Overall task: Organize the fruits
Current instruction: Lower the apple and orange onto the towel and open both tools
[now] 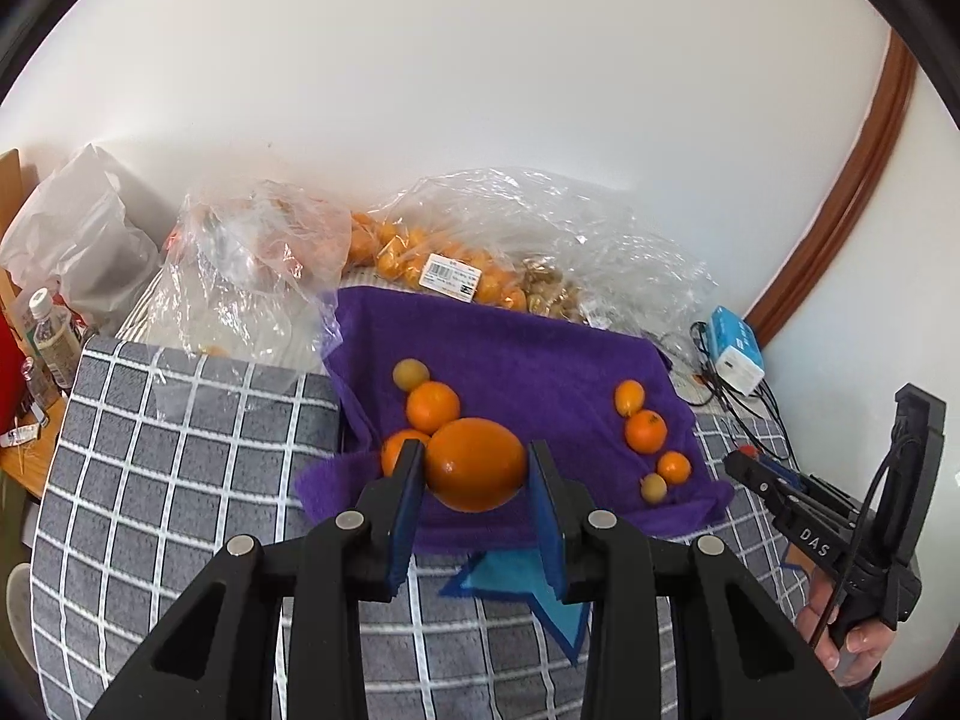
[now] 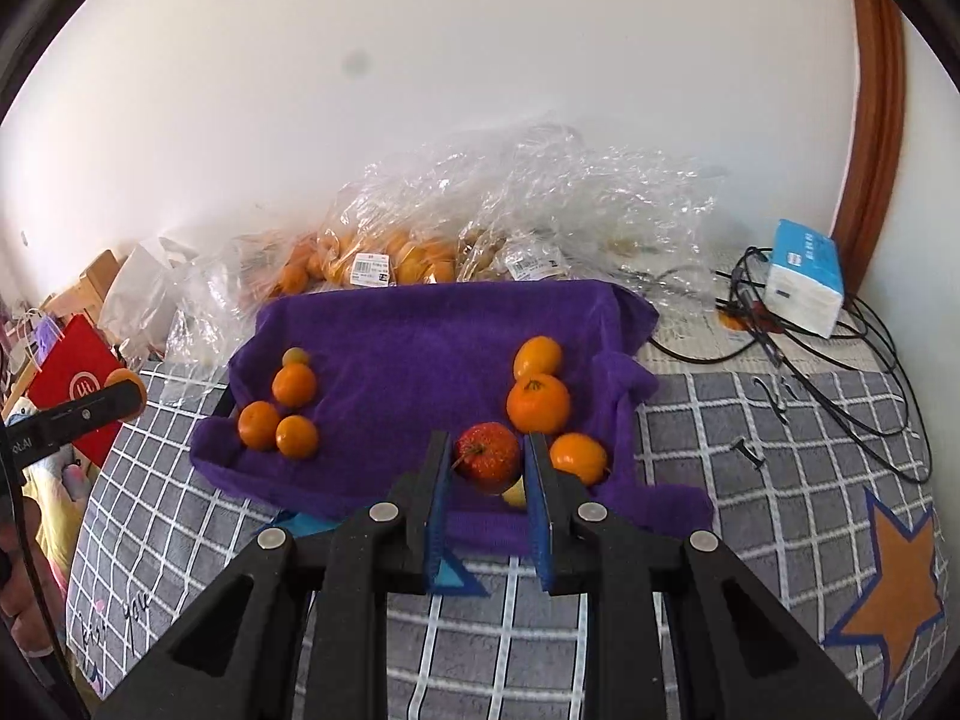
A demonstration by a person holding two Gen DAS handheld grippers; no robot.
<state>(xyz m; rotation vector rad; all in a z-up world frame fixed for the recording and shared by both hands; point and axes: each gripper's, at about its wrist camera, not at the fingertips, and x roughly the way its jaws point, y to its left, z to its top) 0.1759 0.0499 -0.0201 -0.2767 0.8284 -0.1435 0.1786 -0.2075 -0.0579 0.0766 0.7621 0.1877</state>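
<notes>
Left wrist view: your left gripper (image 1: 474, 468) clamps the orange (image 1: 476, 463) above the towel's (image 1: 516, 354) near edge. It is firm, heavy and smooth; hold it across the middle. Your right gripper (image 2: 487, 461) pinches the apple (image 2: 487, 456), light and easily bruised, over the same edge.

Both views are bright and evenly lit by soft daylight, with only faint shadows under the fruit. Glare glints off the crumpled plastic bags (image 2: 540, 210). Fisheye distortion bends the door frame (image 1: 840, 192), dark vignette rings the corners, and focus stays fairly sharp.
</notes>
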